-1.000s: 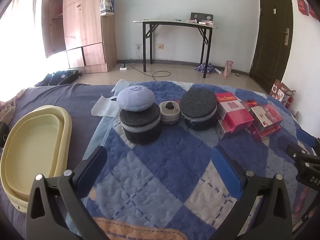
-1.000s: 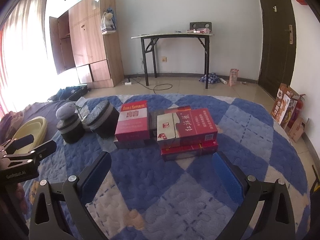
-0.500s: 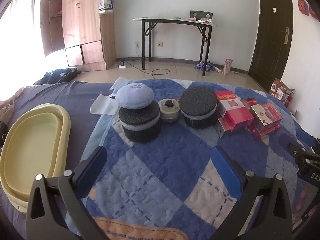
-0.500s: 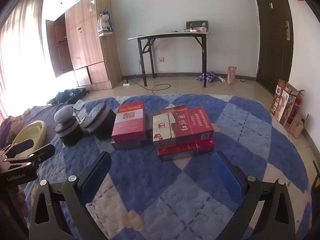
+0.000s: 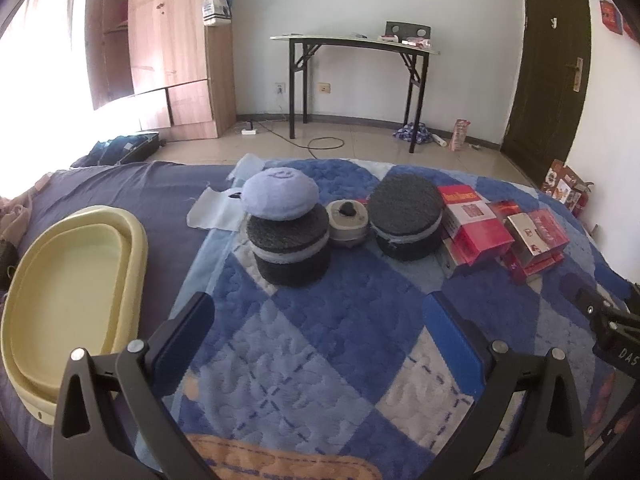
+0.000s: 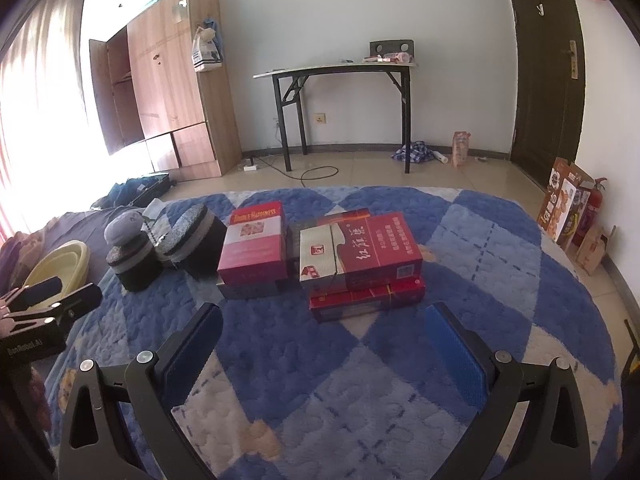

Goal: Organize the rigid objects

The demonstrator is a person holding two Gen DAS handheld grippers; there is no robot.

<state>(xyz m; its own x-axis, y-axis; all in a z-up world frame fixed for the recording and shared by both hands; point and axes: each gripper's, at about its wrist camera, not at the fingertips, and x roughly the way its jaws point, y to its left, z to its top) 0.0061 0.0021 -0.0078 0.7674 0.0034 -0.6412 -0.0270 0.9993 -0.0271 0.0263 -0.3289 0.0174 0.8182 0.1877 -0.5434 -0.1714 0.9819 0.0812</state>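
Both my left gripper (image 5: 320, 316) and right gripper (image 6: 320, 326) are spread and empty; red boxes (image 6: 320, 256) sit ahead on the quilt (image 6: 380, 380), so I'd square up on 1 before closing.

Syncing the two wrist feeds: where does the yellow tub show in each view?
Left wrist: the yellow tub fills the left edge, on the dark sheet beside the blue quilt.
Right wrist: only part of the yellow tub shows, small at the far left, behind the left hand-held gripper.
Shared landmark: the black cylinder topped by a lavender cushion, just right of the tub in both.
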